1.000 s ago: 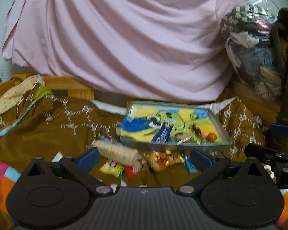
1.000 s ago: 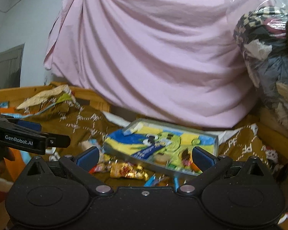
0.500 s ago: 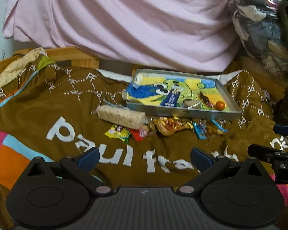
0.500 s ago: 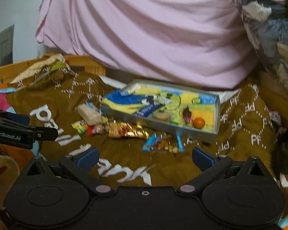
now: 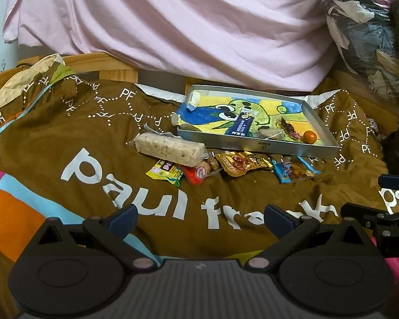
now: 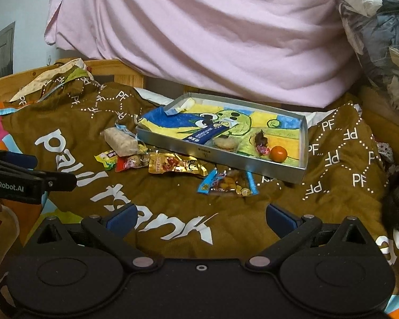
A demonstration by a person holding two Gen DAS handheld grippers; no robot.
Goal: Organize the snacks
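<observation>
Your two views were evenly, softly lit, with no hard shadows. The pink sheet (image 5: 173, 26) showed gentle fold shading. Fisheye bending curved the edges, corners went black, and the foil packet (image 6: 177, 166) caught small glints. Focus was fairly sharp.

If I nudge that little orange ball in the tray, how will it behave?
The orange ball looks round and smooth, so it would probably roll across the metal tray. The tray's raised wall beside it should stop it. It seems small and likely light.
</observation>
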